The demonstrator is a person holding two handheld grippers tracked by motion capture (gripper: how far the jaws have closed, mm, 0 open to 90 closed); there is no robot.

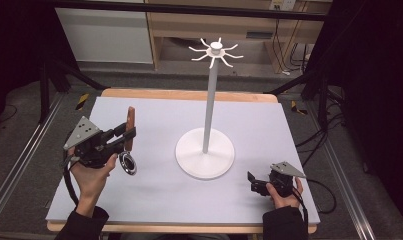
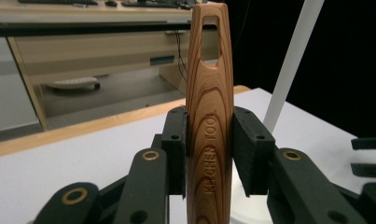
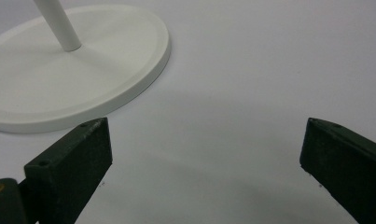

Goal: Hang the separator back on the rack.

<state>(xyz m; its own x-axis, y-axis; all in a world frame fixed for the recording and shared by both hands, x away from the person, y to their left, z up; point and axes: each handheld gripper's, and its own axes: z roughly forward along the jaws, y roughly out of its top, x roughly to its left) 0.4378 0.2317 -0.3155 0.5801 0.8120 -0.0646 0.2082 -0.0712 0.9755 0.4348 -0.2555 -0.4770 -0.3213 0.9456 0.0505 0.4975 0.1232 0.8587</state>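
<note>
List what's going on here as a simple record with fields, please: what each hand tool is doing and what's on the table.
left gripper: shut on the wooden handle of a kitchen tool, held upright
tool's lower end: round and metallic, near the table
right gripper: open, holding nothing, low over the table
stand: white, round base, tall pole, hooks on top
table: pale grey top, wooden edge
handle marking: "KITCHEN TOOL", with a hanging slot at the tip

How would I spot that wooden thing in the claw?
Start at the tall white stand mid-table, then look to the left claw beside it. Clamped upright there is the wooden handle, stamped KITCHEN TOOL, with a slot near its top and a shiny metal end below.
</note>
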